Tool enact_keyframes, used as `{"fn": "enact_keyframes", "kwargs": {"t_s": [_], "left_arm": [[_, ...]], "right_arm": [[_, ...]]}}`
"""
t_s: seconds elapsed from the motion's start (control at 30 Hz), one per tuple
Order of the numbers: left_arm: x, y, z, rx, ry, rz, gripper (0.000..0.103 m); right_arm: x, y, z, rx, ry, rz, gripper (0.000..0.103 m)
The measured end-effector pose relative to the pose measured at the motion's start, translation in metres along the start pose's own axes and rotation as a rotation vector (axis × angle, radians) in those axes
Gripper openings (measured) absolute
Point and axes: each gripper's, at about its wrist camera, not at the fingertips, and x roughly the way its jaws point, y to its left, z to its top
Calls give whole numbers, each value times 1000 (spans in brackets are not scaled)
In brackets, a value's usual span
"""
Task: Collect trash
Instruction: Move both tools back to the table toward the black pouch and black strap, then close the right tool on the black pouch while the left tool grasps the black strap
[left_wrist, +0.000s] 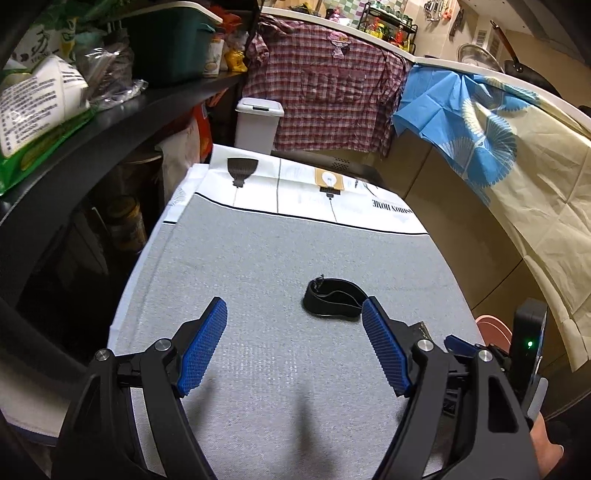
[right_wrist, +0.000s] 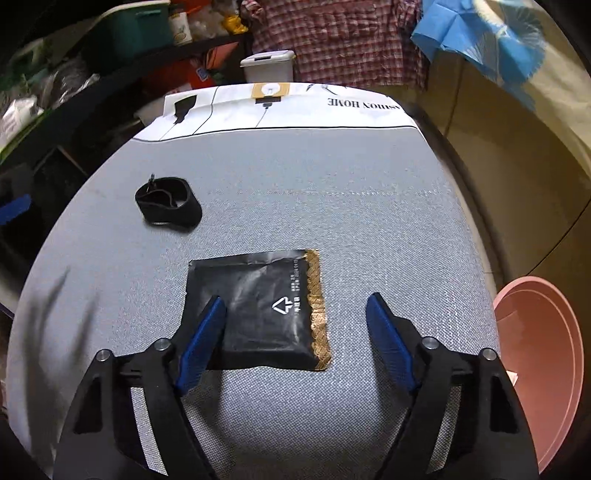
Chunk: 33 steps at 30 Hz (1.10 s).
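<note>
1. My right hand-held gripper (right_wrist: 295, 321): jaws wide, nothing clamped. It points down at the black sachet, my landmark for all that follows. One blue pad overlaps the sachet's left edge as seen from my wrist, the other stands clear beyond its gold edge. I judge the gripper is set this way to straddle the packet for a pinch; whether the near pad touches the foil I cannot tell.

2. Black sachet (right_wrist: 266, 314): flat, empty-looking foil packet with a gold zigzag seam, lying on the grey table (right_wrist: 332, 206). It lies flat, so I expect one pad will have to catch an edge.

3. Pink bin (right_wrist: 539, 354): just off the table edge, to the right of the sachet and lower. I take it for the trash receptacle, kept within a short swing.

4. My left hand-held gripper (left_wrist: 293, 314): jaws wide, empty, hovering over bare cloth to the sachet's left.

5. Black band (left_wrist: 334, 299): a limp loop beyond the sachet and to its left, close by my left gripper's right pad; likely that hand's pickup.

6. White lidded bin (left_wrist: 258, 123): well beyond the sachet, past the table's far end, before a hanging checked shirt (left_wrist: 325, 88).
</note>
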Motion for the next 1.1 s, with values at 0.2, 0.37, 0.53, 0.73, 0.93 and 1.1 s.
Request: {"fn": "enact_keyframes", "kwargs": {"t_s": [0.2, 0.37, 0.53, 0.73, 0.93, 1.1], "left_arm": [[13, -10, -2, 44, 21, 2, 73], [35, -9, -2, 52, 42, 14, 72], [66, -15, -2, 77, 76, 1, 65], [92, -20, 0, 88, 95, -15, 64], [112, -21, 1, 87, 130, -13, 44], [118, -21, -2, 85, 166, -23, 12]], "right_arm": [[-3, 9, -2, -48, -22, 21, 47], [-5, 8, -2, -48, -29, 42, 34], [-6, 2, -2, -32, -41, 40, 12], [-8, -5, -2, -6, -49, 78, 6], [-11, -14, -3, 34, -62, 118, 4], [-17, -17, -2, 36, -82, 127, 4]]}}
